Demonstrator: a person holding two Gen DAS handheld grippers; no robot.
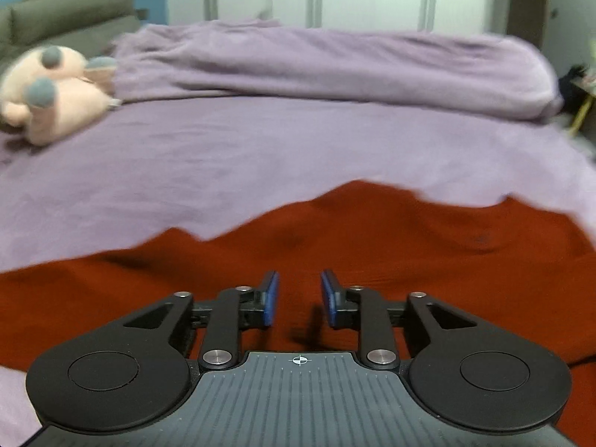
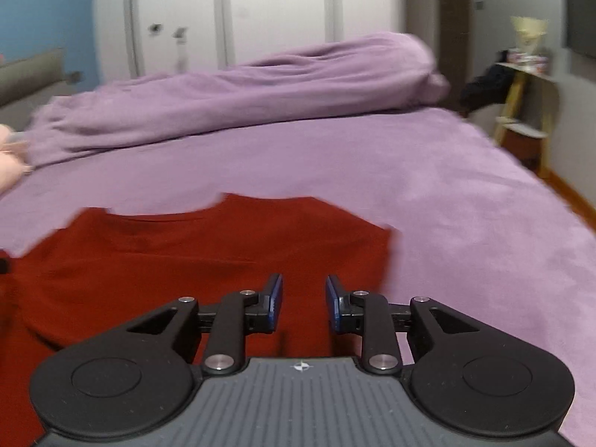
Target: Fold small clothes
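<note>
1. Both grippers hang above a red garment (image 1: pixel 335 246) spread on the bed (image 1: pixel 260 149). The left gripper (image 1: pixel 299 298) has its blue pads parted by a narrow gap with nothing between them, only red cloth showing below. The right gripper (image 2: pixel 303 303) stands the same way, narrowly parted and empty.
2. The step in hand looks like choosing the next hold for a fold. It would be done well by bringing each gripper down onto an edge or corner of the cloth, not onto its middle, so that only one layer is pinched.
3. The two holds should sit well apart on the same side of the garment, so the lifted edge stays straight and lands square on the rest.
4. The lilac bed cover lies just beneath; the pads should close on red cloth alone.
5. The garment (image 2: pixel 208 253) is a deep rust red, plain and soft, with low wrinkles. Its far edge is wavy in the left view; in the right view it shows a shallow dip that may be a neckline, though blur makes that uncertain. Its right edge runs near the right gripper.
6. A rolled lilac blanket (image 1: pixel 335 63) and a pink plush toy (image 1: pixel 52 89) lie well apart from it, farther up the bed.
</note>
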